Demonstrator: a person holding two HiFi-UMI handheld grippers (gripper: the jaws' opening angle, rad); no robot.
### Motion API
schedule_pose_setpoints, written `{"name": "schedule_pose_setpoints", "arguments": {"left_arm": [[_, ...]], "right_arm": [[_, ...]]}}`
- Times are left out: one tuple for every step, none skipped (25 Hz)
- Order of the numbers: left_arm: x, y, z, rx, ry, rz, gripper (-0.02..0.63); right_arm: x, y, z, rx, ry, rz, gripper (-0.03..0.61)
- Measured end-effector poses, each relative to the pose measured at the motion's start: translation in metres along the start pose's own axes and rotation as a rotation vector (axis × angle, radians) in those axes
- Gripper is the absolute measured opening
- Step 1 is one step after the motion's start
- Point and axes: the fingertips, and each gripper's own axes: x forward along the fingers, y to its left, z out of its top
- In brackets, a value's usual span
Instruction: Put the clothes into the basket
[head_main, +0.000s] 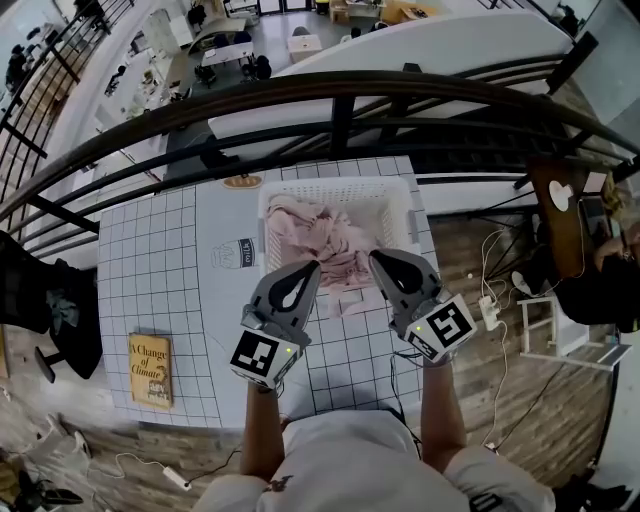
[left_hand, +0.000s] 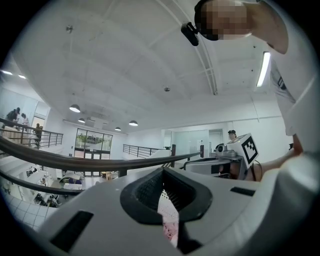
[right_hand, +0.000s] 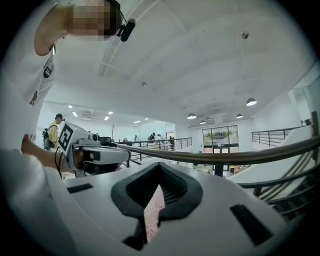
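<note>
A white lattice basket stands at the far side of the gridded table. Pink clothes fill it, and one pink piece hangs over its near rim onto the table. My left gripper and right gripper hover side by side just in front of the basket, tips raised toward it. In the left gripper view the left gripper has its jaws together, with a sliver of basket and pink cloth showing behind them. The right gripper looks the same. Neither holds anything.
A yellow book lies at the table's near left. A small white packet and a brown oval object lie left of the basket. A dark railing runs just past the table. Cables trail over the floor at right.
</note>
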Motion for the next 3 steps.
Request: {"name": "schedule_pose_setpoints", "arguments": {"left_arm": [[0.0000,-0.0003,0.0002,0.000,-0.004,-0.001,0.002],[0.0000,-0.0006,0.0002,-0.001,-0.007,-0.002,0.002],[-0.0001,-0.0009,0.0000,-0.003,-0.009,-0.003,0.002]], "right_arm": [[-0.0002,0.0006,0.0000,0.000,0.000,0.000,0.014],[-0.0004,0.0011,0.0000,0.000,0.000,0.001,0.014],[-0.0005,0.0016,0.0000,-0.001,0.000,0.001,0.014]]}}
